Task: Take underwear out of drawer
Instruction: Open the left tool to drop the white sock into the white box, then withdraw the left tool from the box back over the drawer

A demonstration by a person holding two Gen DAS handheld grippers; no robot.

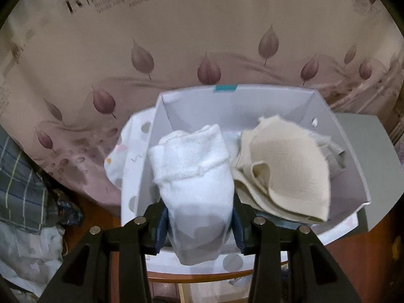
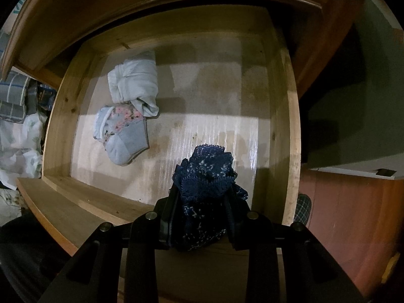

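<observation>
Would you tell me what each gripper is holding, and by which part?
Left gripper: white garment, by its lower end. Right gripper: navy lace underwear, around its bunched middle.

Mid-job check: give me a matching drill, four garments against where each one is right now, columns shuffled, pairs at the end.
Things:
1. white knit roll
2. navy lace underwear
3. cream padded piece
4. floral grey piece

Places:
A. lying on the drawer floor
B. clamped in the right gripper
C. resting inside the white box
D. clamped in the left gripper

Pairs: 1-D, 2-B, 3-C, 4-A
</observation>
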